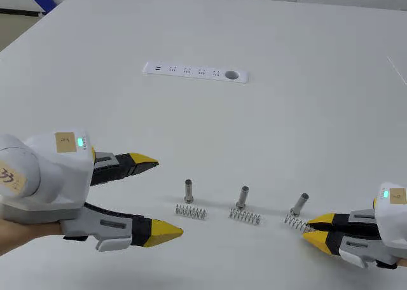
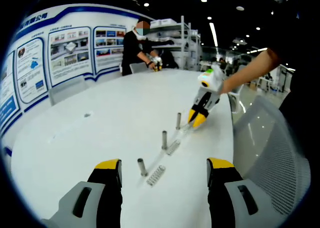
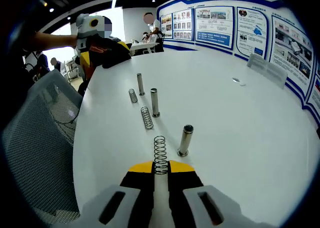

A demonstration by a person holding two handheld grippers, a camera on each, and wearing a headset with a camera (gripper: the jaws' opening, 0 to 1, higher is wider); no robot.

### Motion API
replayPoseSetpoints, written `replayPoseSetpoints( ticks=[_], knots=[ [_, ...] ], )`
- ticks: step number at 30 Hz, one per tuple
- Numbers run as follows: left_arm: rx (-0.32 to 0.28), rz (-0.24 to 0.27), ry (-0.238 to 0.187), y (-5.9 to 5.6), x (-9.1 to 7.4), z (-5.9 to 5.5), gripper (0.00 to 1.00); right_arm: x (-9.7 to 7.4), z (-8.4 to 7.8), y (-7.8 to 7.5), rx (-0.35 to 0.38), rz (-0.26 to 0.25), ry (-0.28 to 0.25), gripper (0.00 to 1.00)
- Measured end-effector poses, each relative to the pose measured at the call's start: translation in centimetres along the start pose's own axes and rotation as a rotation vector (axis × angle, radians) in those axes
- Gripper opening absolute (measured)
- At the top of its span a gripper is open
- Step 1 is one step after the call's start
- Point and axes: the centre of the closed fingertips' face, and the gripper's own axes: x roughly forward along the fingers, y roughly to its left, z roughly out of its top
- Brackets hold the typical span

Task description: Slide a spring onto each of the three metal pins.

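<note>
**Counter [image 1: 286, 131], white, contents listed left to right as seen in the head view.**

1. Left gripper [image 1: 168, 198]: released, yellow-tipped jaws spread wide, held over the near left of the counter, pointing toward the pins and well apart from them. Nothing between the jaws.
2. Left pin [image 1: 189, 190]: metal, upright, bare. Left spring [image 1: 191, 211] lies flat just beside its base, on the near side.
3. Middle pin [image 1: 243, 196]: upright, bare. Middle spring [image 1: 245, 217] lies flat just beside its base, near side.
4. Right pin [image 1: 299, 204]: upright, bare. Right spring [image 1: 296, 222] lies on the counter beside it, with one end at the tips of the right gripper.
5. Right gripper [image 1: 308, 228]: jaws drawn almost together. In the right gripper view the near end of the right spring sits between the yellow tips, apparently grasped, though the contact itself is hard to make out.
6. Power strip [image 1: 194, 72]: white, flat, at the far centre, well apart from all the pins.
</note>
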Motion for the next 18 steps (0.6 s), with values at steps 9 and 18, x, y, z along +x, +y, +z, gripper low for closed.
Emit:
replayPoseSetpoints(
  ticks=[9,18],
  knots=[
    [0.06,-0.068,0.005,-1.8,1.5,0.7,0.69,-2.6,5.1,2.3,-0.097,0.035,-0.054,0.1],
    [0.112,-0.139,-0.025,-4.2,3.5,2.5,0.67,-3.1,10.4,5.1,-0.199,0.081,-0.071,0.1]
  ],
)
